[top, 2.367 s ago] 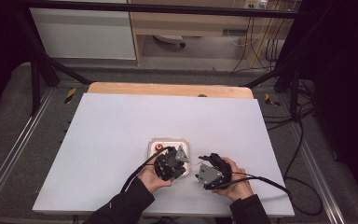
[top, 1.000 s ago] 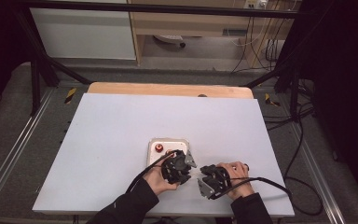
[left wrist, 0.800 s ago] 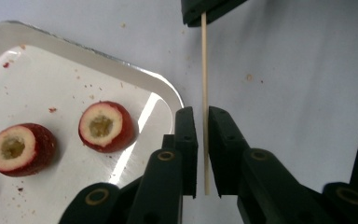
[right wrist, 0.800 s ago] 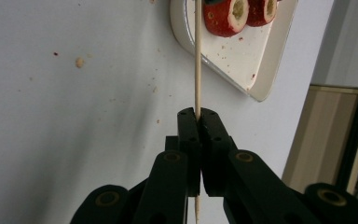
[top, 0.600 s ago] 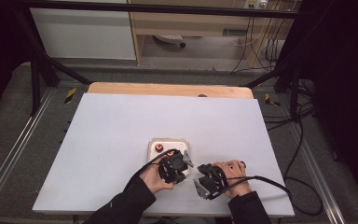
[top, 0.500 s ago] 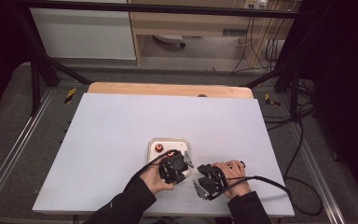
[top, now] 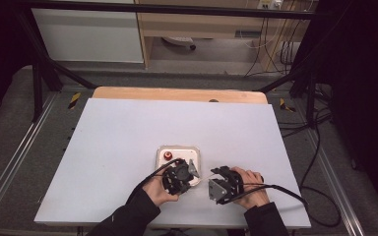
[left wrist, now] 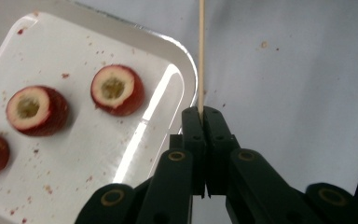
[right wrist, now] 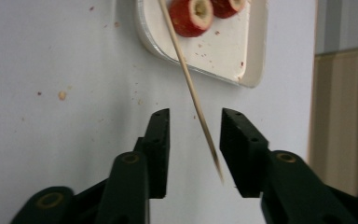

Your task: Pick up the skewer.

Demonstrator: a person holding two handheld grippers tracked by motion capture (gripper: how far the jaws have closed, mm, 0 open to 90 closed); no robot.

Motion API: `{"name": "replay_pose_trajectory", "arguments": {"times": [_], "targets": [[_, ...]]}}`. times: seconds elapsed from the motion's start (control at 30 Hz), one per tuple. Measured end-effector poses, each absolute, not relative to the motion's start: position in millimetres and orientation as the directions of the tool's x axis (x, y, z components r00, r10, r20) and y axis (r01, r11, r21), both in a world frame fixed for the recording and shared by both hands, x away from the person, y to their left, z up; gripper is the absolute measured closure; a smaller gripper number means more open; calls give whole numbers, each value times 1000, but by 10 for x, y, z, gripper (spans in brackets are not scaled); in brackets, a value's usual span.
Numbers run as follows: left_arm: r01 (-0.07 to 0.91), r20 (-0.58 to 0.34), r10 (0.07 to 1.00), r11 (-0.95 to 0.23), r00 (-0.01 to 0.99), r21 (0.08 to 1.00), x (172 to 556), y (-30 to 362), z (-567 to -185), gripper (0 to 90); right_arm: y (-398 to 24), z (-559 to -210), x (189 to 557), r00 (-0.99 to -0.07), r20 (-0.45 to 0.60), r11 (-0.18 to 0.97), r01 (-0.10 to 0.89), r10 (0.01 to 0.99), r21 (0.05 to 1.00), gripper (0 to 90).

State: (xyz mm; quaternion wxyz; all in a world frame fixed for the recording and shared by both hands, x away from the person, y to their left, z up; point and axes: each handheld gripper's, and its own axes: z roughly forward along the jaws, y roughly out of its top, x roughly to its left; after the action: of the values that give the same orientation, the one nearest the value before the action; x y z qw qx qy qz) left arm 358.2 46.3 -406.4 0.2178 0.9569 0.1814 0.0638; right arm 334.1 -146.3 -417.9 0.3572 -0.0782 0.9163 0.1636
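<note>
Gripping a wooden skewer (left wrist: 201,56), left tongs (left wrist: 204,112) are clenched; right tongs (right wrist: 194,122) (just opening) flank its tip, no writing legible.

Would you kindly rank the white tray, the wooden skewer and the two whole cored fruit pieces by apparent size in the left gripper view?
1. White tray, though cropped.
2. Wooden skewer, longest but very thin.
3. The two cored fruit pieces look alike; I would not rank them.

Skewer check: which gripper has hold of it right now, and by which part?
The left gripper is shut on the wooden skewer, clamping one end. The right gripper has just opened; the skewer's pointed end lies between its jaws, unpinched.
</note>
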Motion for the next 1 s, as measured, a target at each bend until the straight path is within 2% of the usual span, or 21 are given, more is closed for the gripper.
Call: {"name": "replay_pose_trajectory", "arguments": {"times": [0.13,0.27,0.47,0.53,0.67,0.77,0.87,1.0], "targets": [[334,48,393,-833,918,442,3574,627,-4057,887,-1567,-4137,3406,-769,-617,912,-120,164,393,459],[360,42,427,-807,903,468,3557,804,-4054,886,-1668,-4161,3494,-804,-483,853,56,346,519,380],[386,37,473,-759,880,525,3529,1033,-4040,886,-1761,-4236,3592,-782,-293,746,304,551,592,271],[395,30,492,-732,870,555,3514,1125,-4042,885,-1772,-4241,3604,-775,-269,731,334,572,595,254],[412,21,535,-675,845,612,3476,1291,-4079,885,-1801,-4231,3657,-745,-139,639,442,652,630,154],[424,8,562,-633,827,648,3455,1409,-4109,885,-1794,-4211,3665,-740,-105,615,460,664,640,123],[432,-11,582,-590,813,682,3433,1518,-4135,885,-1803,-4153,3670,-733,-14,546,494,681,677,93],[430,-11,605,-554,796,713,3406,1623,-4157,885,-1792,-4106,3676,-724,-8,537,505,690,675,66]]}}
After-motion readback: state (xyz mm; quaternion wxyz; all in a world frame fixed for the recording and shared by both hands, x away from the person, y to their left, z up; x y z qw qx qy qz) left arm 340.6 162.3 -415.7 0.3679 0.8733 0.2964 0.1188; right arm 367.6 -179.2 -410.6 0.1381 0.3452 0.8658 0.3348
